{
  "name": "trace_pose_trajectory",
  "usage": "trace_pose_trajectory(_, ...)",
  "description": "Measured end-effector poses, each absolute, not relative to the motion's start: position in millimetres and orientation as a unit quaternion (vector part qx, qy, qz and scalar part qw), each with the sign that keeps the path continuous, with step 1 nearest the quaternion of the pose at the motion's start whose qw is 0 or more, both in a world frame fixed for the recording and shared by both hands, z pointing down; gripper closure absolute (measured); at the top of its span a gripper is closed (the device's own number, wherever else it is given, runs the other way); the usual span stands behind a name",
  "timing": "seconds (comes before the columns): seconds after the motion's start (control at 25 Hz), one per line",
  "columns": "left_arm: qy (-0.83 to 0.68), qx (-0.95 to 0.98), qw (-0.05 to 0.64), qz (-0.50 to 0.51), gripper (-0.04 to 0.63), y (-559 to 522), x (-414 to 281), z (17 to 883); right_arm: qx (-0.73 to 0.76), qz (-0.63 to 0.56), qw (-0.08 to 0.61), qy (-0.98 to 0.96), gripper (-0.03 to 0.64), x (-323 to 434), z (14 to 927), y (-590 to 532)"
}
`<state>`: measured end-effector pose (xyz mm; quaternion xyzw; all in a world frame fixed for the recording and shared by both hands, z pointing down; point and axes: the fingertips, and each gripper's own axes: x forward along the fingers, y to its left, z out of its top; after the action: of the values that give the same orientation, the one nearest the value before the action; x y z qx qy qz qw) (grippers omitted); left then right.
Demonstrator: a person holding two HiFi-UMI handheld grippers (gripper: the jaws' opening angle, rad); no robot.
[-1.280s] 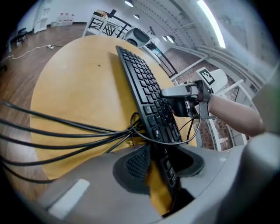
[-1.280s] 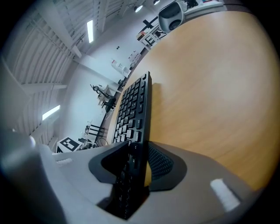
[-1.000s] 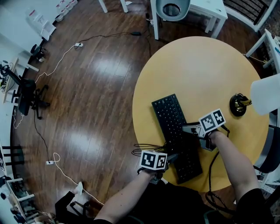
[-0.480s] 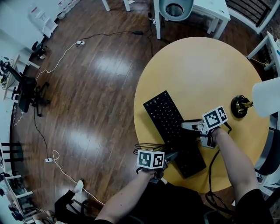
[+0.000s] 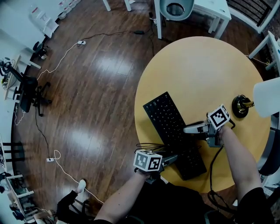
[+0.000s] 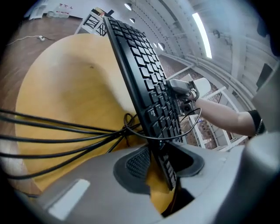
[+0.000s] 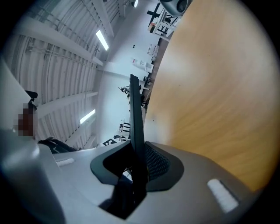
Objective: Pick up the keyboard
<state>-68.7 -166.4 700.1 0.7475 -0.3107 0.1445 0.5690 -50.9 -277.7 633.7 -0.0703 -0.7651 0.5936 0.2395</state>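
Observation:
The black keyboard (image 5: 173,131) hangs over the near edge of the round yellow table (image 5: 197,74), held at both sides. My left gripper (image 5: 168,159) is shut on its near left edge; in the left gripper view the keyboard (image 6: 144,83) runs slanted away from the pads of the left gripper (image 6: 159,164). My right gripper (image 5: 190,130) clamps the keyboard's right long edge. Its jaws have just been closing with the keyboard between them. In the right gripper view the keyboard (image 7: 136,118) shows edge-on, pinched in the right gripper (image 7: 135,168). A black cable bundle (image 6: 65,131) trails from the keyboard.
A black lamp base (image 5: 238,106) and a white shade (image 5: 267,96) stand at the table's right side. A white table (image 5: 210,11) and a grey chair (image 5: 175,8) stand beyond it. Cables (image 5: 57,65) run over the wooden floor on the left.
The keyboard has risen off the table and its far end has swung a little to the left. My right gripper has moved up and to the right with it.

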Motion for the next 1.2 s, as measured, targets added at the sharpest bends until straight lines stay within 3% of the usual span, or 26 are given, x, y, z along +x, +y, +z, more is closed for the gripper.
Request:
trace_pose_trajectory(0.68,-0.313,0.764,0.546,0.143,0.227,-174,-77,683,-0.091,0.569,0.201,-0.792,0.522,-58,610,-280)
trace_pose_trajectory(1.2,-0.327,0.799,0.487,0.129,0.233,-178,-99,602,-0.08,0.509,0.137,-0.846,0.524,-76,512,-272)
